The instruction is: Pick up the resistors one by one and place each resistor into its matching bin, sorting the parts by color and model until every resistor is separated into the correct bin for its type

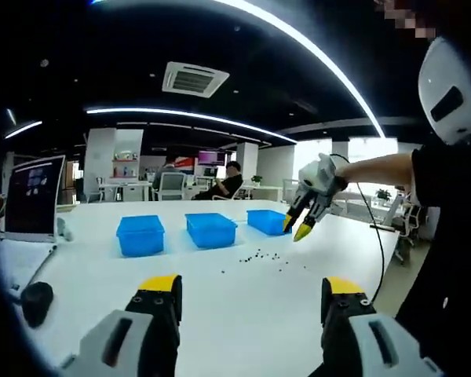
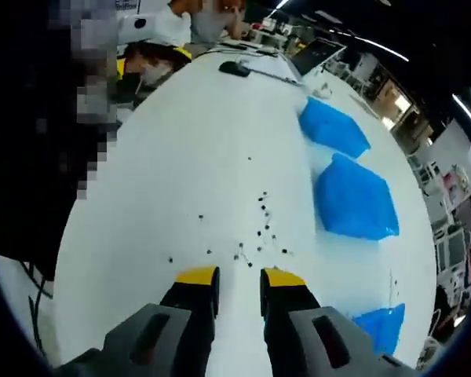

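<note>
Hovering above the white desk [image 1: 220, 314], the left gripper [image 1: 251, 294] spreads its fingers wide, the right gripper [image 2: 239, 276] keeps a narrow gap over scattered resistors [image 2: 263, 224] near three blue bins [image 1: 210, 229].

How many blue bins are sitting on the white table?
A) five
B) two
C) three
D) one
C: the left gripper view shows three blue bins in a row on the white table: left, middle and right.
</note>
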`<act>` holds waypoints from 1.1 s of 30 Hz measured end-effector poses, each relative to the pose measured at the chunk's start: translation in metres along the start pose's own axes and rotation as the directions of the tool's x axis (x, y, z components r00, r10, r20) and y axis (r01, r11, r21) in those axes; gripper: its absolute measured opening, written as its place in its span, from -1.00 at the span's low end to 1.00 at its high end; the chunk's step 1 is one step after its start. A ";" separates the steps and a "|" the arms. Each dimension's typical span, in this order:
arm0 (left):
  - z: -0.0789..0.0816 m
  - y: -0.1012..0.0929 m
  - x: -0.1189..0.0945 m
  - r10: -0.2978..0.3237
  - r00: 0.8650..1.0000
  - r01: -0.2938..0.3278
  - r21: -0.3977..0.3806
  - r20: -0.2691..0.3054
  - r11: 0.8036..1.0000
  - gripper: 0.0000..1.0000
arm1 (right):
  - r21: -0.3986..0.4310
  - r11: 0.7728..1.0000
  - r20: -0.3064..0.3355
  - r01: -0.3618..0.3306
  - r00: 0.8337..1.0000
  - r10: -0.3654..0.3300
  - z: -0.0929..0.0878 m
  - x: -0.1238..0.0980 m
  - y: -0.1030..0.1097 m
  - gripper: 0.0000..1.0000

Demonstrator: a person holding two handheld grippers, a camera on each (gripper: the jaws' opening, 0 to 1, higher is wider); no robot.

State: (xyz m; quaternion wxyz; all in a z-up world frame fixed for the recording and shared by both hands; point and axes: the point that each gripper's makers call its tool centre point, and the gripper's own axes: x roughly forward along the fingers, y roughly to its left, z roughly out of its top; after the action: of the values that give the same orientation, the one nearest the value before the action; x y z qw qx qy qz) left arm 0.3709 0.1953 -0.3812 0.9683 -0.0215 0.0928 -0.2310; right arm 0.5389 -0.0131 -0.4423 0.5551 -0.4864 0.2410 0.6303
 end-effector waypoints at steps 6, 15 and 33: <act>-0.006 -0.002 -0.004 -0.012 1.000 0.012 0.009 -0.021 1.000 0.45 | -0.073 0.995 -0.075 -0.069 0.995 0.063 -0.007 0.019 -0.004 -0.62; -0.015 -0.008 -0.005 -0.042 0.998 0.041 -0.007 -0.050 0.999 0.45 | -0.114 0.983 -0.140 -0.143 0.982 0.126 -0.017 0.033 -0.005 -0.66; -0.017 -0.011 -0.004 -0.034 0.998 0.033 -0.018 -0.051 0.999 0.45 | -0.091 0.973 -0.185 -0.212 0.964 0.193 -0.027 0.044 -0.008 -0.90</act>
State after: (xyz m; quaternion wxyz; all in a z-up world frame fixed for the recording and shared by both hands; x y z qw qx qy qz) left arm 0.3598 0.1875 -0.3963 0.9613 -0.0256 0.1193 -0.2470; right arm 0.5597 -0.0133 -0.4899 0.4365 -0.5426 0.3022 0.6509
